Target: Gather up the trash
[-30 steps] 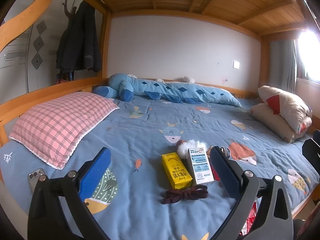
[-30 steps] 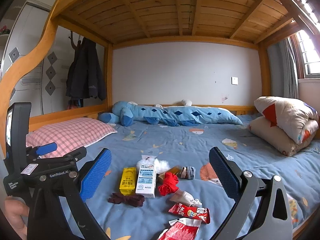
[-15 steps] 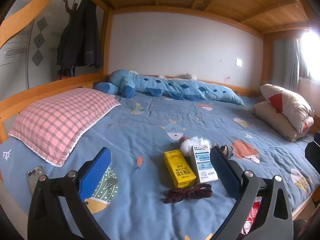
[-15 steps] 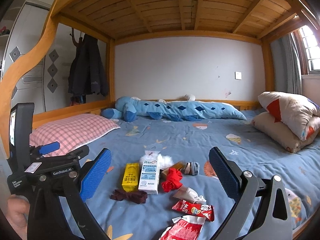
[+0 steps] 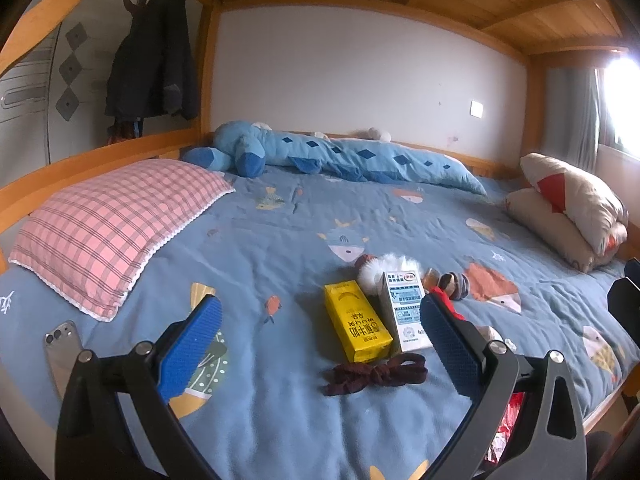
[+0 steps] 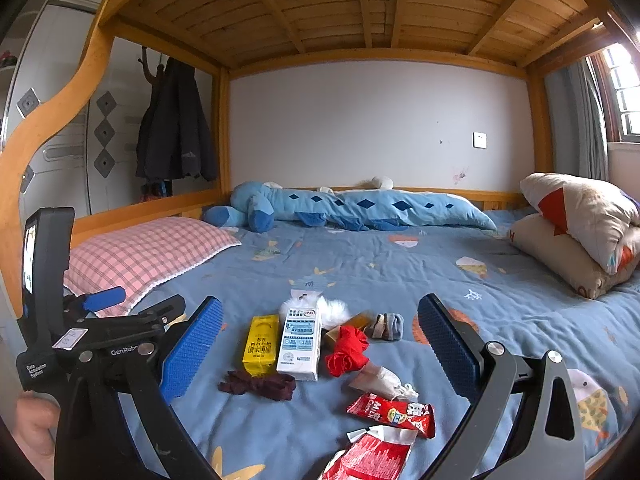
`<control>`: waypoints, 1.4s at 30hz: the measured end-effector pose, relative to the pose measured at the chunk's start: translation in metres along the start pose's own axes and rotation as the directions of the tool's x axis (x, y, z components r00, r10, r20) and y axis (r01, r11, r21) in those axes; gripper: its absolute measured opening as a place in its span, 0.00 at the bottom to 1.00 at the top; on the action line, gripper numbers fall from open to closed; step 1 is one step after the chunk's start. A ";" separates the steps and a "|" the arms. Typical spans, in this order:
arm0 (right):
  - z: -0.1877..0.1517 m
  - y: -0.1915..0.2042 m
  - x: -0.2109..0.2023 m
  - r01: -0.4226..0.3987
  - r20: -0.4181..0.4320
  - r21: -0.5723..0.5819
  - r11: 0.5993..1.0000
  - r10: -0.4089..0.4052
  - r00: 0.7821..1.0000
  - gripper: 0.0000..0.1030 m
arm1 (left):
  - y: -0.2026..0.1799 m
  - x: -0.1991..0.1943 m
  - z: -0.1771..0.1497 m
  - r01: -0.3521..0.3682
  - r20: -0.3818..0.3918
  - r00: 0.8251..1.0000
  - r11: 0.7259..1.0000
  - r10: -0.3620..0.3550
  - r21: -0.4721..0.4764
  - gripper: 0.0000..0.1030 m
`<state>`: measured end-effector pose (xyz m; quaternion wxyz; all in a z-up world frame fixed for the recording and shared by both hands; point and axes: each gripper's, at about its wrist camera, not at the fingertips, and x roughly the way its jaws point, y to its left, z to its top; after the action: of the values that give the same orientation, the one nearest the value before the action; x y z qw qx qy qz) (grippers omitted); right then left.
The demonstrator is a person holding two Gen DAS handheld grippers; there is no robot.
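Trash lies in a cluster on the blue bed. A yellow drink carton [image 5: 356,326] [image 6: 262,338] lies next to a white milk carton [image 5: 404,312] [image 6: 301,338]. Red snack wrappers [image 6: 392,414] [image 6: 370,454] lie at the near edge, beside a crumpled clear wrapper [image 6: 378,378]. A dark red hair tie [image 5: 376,372] [image 6: 258,384], a red cloth [image 6: 347,350] and a grey sock [image 6: 388,325] lie among them. My left gripper [image 5: 316,346] is open and empty, above the bed short of the cartons. My right gripper [image 6: 318,346] is open and empty, farther back.
A pink checked pillow [image 5: 108,224] lies at the left, a phone [image 5: 62,346] near it. A long blue plush [image 5: 340,156] lies along the far wall. Folded quilts [image 5: 576,208] sit at the right. A wooden bunk frame [image 6: 360,4] runs overhead.
Both grippers have moved slightly forward over the bed and stayed open. The left view tilted down a little. The trash has not moved.
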<state>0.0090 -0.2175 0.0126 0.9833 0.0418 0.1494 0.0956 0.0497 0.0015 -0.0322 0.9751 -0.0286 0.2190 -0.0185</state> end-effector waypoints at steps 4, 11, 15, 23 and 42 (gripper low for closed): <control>-0.001 -0.001 0.002 -0.001 -0.012 -0.005 1.000 0.001 1.000 0.92 | -0.005 0.004 -0.001 0.018 -0.022 1.000 1.000 -0.018 -0.001 0.96; -0.005 -0.007 0.005 -0.001 -0.031 -0.002 1.000 0.001 1.000 0.92 | -0.019 0.014 -0.008 0.040 -0.069 0.997 0.999 -0.039 0.018 0.96; -0.008 -0.013 0.008 0.002 -0.051 0.004 1.000 -0.001 0.999 0.92 | -0.027 0.023 -0.015 0.057 -0.109 0.993 0.998 -0.054 0.027 0.96; -0.019 -0.026 0.017 -0.011 -0.085 0.047 0.999 0.015 0.996 0.92 | -0.039 0.061 -0.039 0.094 -0.236 0.968 0.995 -0.087 0.021 0.96; -0.035 -0.039 0.048 -0.030 -0.183 0.056 0.998 0.040 0.982 0.92 | -0.051 0.150 -0.071 0.069 -0.448 0.892 0.998 -0.063 -0.003 0.91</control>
<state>0.0503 -0.2441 -0.0389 0.9620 0.0616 0.2411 0.1122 0.1542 -0.0596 -0.1567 0.8976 -0.0245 0.4362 -0.0590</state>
